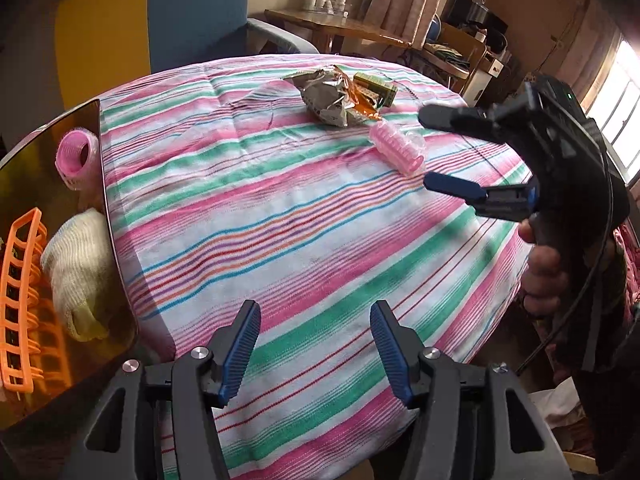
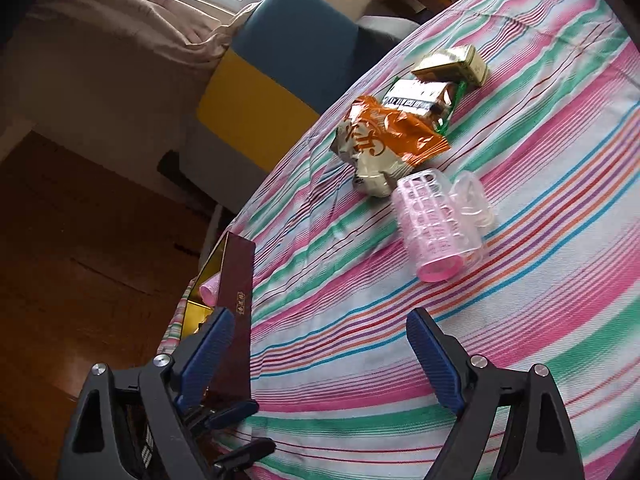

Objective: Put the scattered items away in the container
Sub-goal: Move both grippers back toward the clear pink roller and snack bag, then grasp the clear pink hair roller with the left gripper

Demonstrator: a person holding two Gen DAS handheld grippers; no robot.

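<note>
Partly cropping at the left edge: gold-lined container (image 1: pixel 80 128), holding a pink hair roller (image 1: pixel 76 156), a cream cloth bundle (image 1: pixel 76 272), an orange clip (image 1: pixel 24 300). Only showing its maroon wall from the right wrist. Lying mid-cloth: crumpled snack bag (image 1: pixel 332 96), second pink roller (image 1: pixel 396 146). Gaping empty: left gripper (image 1: pixel 316 348), right gripper (image 2: pixel 320 356).

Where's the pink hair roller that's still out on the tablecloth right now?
The pink hair roller lies on its side on the striped tablecloth, just in front of the crumpled snack bag, with the open right claw close beside it.
</note>
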